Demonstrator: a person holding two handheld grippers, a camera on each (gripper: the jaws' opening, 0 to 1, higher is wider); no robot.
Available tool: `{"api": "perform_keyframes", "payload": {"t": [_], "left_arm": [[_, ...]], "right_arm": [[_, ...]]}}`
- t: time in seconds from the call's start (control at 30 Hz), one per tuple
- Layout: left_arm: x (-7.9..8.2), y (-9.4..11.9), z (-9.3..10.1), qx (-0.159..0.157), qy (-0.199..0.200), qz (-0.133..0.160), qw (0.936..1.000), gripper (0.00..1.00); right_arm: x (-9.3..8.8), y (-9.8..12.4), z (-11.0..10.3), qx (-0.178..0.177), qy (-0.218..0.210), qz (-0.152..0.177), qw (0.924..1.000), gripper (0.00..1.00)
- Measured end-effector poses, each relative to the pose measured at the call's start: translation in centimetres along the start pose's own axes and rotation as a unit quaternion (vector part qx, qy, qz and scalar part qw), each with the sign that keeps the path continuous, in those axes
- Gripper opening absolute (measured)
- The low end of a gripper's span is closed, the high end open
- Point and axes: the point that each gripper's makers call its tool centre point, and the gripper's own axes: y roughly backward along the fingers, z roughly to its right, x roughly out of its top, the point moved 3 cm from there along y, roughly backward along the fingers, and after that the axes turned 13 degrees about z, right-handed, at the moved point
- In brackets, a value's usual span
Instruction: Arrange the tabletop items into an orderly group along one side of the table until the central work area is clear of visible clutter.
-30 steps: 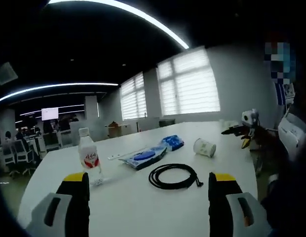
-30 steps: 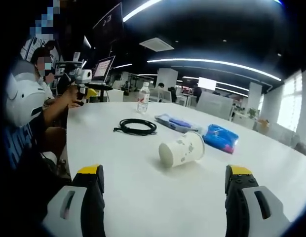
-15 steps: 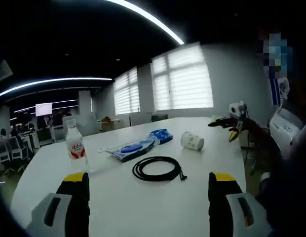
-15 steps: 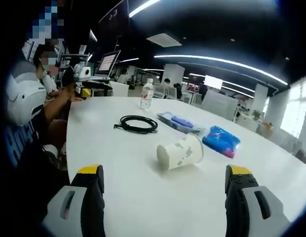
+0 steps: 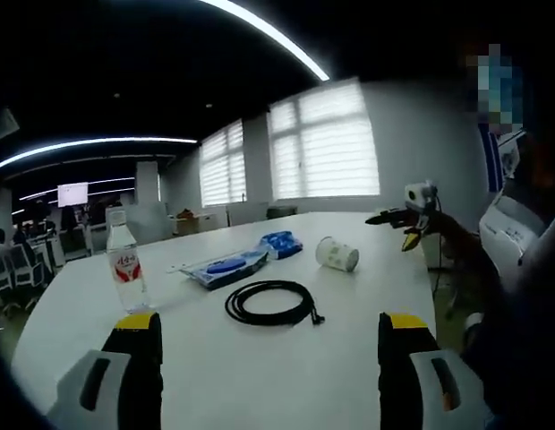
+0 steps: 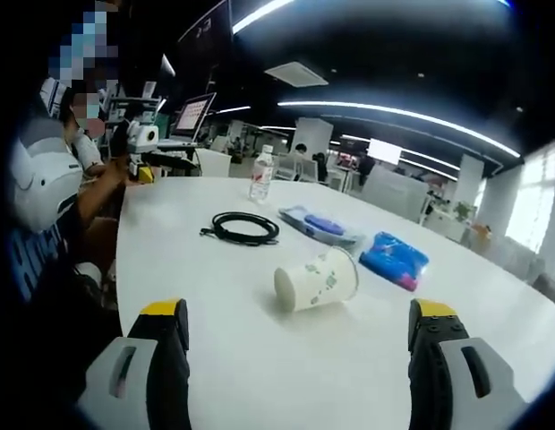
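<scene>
spanning the white table (image 5: 349, 358) from left to right: a clear plastic water bottle (image 5: 123, 269), flat blue packet (image 5: 226, 266), coiled black cable (image 5: 268, 302), blue pouch (image 5: 282, 243) and tipped white paper cup (image 5: 336, 254), all scattered centrally. both grippers hover with fingers released, empty, apparently before any grasp.

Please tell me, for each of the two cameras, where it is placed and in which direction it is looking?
Left gripper view: rides on the left gripper, looks across the table toward the windows; its two open jaws show, the right gripper at right.
Right gripper view: rides on the right gripper, looks over the table toward the office; its open jaws show, the left gripper and the person's arm at left.
Shared: cup, cable, bottle, blue packs.
</scene>
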Motion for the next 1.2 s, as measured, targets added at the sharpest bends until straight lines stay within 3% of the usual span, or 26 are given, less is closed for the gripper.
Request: {"api": "perform_keyframes", "payload": {"t": [0.77,1.2], "left_arm": [[0.2,-0.1,0.2,-0.008,-0.003,0.001,1.0000,1.00],[-0.6,-0.5,0.1,-0.015,-0.001,-0.014,0.9998,1.00]], "right_arm": [[0.6,-0.6,0.2,0.010,0.008,-0.008,0.9999,1.00],[1.0,-1.0,0.8,0.021,0.014,-0.015,0.9996,1.00]]}}
